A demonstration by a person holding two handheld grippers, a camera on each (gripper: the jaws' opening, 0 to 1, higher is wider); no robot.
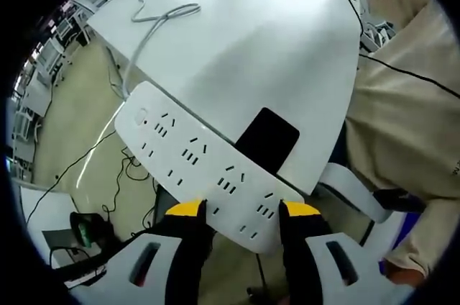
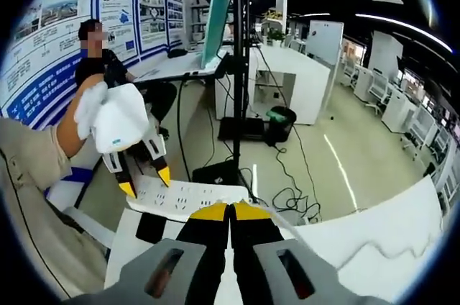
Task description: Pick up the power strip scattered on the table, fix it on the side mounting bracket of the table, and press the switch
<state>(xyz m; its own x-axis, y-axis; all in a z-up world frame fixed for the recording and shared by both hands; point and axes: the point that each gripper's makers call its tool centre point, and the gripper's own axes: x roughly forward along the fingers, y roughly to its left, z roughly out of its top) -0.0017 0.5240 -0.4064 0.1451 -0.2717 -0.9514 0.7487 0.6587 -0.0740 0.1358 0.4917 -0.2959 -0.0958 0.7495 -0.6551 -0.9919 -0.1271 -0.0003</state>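
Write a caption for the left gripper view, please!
Yellow-tipped tongs hold a white power strip at the table's edge.

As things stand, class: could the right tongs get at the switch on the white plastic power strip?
Probably yes. The right tongs, shut, hover beside the white plastic power strip held by the left tongs; its switch end looks unobstructed.

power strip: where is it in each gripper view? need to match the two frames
Left gripper view: the power strip runs diagonally across the lower centre, its near end between the left gripper's yellow-tipped fingers.
Right gripper view: it lies low and left of centre, just above the right gripper, with the left gripper on its left end.
Shared landmark: the black rectangle beside the strip on the white table.
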